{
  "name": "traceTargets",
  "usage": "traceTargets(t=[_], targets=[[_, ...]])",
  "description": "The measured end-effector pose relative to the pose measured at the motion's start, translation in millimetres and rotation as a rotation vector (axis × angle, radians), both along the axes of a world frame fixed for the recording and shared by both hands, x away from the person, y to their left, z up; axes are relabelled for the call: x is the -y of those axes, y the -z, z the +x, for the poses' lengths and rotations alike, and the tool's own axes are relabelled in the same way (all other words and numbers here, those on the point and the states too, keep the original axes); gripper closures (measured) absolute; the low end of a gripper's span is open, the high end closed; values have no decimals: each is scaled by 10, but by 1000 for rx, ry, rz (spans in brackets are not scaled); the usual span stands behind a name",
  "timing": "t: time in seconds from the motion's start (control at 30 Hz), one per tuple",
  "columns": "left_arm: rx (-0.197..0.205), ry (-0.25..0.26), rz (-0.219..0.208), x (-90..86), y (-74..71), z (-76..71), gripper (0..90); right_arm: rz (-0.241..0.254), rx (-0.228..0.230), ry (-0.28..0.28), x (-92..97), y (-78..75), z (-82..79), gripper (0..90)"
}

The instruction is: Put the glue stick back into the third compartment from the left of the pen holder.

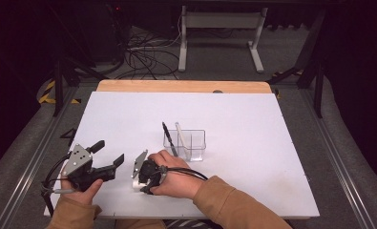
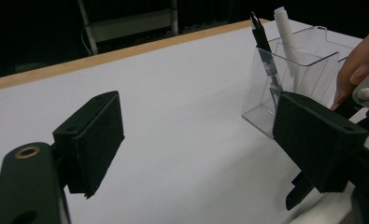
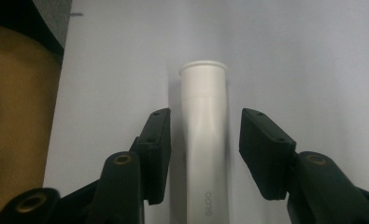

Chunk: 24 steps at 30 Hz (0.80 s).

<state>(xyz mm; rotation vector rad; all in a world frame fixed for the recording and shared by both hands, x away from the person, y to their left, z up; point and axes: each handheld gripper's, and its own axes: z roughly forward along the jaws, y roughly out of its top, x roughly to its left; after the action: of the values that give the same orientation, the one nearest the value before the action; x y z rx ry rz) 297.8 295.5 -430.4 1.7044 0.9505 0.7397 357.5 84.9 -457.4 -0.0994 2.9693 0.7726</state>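
We see the right gripper (image 3: 204,154) pointing down, jaws parted either side of a white tube (image 3: 204,140) lying on the table (image 3: 313,56), pads not touching; its label reads "GLOO". The left gripper (image 2: 198,140) rests wide open nearby.

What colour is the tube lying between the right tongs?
White, with faint grey lettering near its lower end; the tube shows best in the right gripper view.
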Motion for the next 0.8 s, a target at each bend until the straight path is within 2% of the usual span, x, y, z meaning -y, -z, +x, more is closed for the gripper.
traceTargets(t=[0.27, 0.4, 0.8], targets=[[0, -3, 3, 0, 4, 3, 175, -40, 18, -30, -12, 30, 2, 620], [-4, -1, 0, 0, 5, 3, 175, -47, 21, -45, -18, 33, 2, 681], [-3, 1, 0, 6, 5, 2, 176, -46, 23, -32, -16, 38, -10, 688]])
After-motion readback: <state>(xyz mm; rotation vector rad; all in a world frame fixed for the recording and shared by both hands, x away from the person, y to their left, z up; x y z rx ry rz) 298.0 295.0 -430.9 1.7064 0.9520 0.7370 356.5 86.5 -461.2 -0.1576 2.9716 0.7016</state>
